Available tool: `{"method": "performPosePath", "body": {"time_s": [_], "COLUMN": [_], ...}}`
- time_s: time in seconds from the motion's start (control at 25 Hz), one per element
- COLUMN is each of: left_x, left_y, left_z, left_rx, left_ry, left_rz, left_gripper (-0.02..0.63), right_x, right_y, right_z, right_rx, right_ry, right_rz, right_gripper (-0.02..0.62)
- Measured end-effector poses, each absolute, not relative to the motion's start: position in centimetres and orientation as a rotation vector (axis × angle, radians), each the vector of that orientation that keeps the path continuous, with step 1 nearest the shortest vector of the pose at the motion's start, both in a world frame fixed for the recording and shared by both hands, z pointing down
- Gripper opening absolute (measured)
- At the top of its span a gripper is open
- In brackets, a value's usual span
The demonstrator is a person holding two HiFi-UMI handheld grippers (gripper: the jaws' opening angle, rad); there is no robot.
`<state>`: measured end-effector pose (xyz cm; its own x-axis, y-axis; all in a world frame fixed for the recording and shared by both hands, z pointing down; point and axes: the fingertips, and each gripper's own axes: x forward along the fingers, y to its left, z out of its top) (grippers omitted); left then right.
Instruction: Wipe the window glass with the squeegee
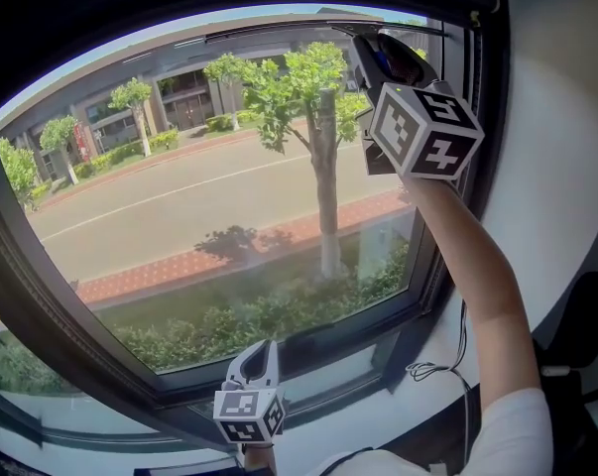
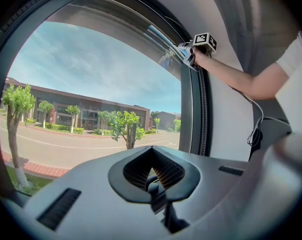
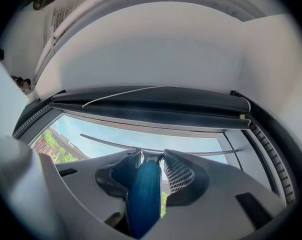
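Glossy blue plastic squeegee handle (image 3: 143, 196), smooth clear window glass (image 1: 179, 201)

Jaws clamped on blue squeegee (image 3: 143, 199), window (image 3: 201, 145) beyond

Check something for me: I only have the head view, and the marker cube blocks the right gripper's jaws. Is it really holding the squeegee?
Observer: Yes. The right gripper view shows the right gripper with its jaws shut on the squeegee's blue handle.
Operator: And the left gripper, down by the sill? Is it carrying anything?
Observer: No. In its own view the left gripper has its jaws together with nothing between them.
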<state>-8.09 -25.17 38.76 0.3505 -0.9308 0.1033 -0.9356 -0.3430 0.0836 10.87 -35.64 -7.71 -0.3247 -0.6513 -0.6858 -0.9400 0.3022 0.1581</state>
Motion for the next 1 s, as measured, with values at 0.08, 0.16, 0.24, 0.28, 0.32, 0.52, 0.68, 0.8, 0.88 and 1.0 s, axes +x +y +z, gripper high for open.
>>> {"method": "performPosePath", "body": {"time_s": [0.08,0.16,0.24,0.28,0.32,0.52,0.68,0.8,0.88,1.0], "left_x": [-8.0,-8.0,-8.1,-8.1,-8.2,-8.7,-8.4,-8.3,-8.2,-7.6], "left_y": [-25.2,-25.2,-25.2,-25.1,-25.1,-24.3,-24.3,-24.2,-24.2,-24.1], "left_z": [38.7,38.5,38.3,38.2,38.2,38.5,38.6,38.8,38.9,38.9], "left_rx": [2.474,2.473,2.470,2.468,2.466,2.461,2.466,2.464,2.462,2.464], "left_ry": [-1.720,-1.723,-1.728,-1.730,-1.733,-1.747,-1.738,-1.736,-1.733,-1.725], "left_rz": [0.061,0.061,0.063,0.064,0.065,0.063,0.074,0.078,0.074,0.079], "left_gripper": [0.000,0.000,0.000,0.000,0.000,0.000,0.000,0.000,0.000,0.000], "right_x": [10.9,11.0,11.1,11.2,11.2,11.0,11.1,11.1,11.2,11.5], "right_y": [-35.7,-35.7,-35.8,-35.9,-35.8,-35.2,-35.3,-35.4,-35.4,-35.4], "right_z": [-7.7,-7.8,-7.9,-7.8,-7.8,-6.5,-5.7,-5.1,-4.6,-3.9], "right_rx": [-1.412,-1.415,-1.416,-1.415,-1.416,-1.416,-1.414,-1.416,-1.418,-1.420], "right_ry": [2.072,2.073,2.072,2.072,2.072,2.082,2.085,2.085,2.086,2.093], "right_rz": [0.756,0.751,0.747,0.745,0.745,0.746,0.727,0.726,0.715,0.710], "right_gripper": [0.149,0.149,0.149,0.149,0.149,0.149,0.149,0.149,0.149,0.149]}}
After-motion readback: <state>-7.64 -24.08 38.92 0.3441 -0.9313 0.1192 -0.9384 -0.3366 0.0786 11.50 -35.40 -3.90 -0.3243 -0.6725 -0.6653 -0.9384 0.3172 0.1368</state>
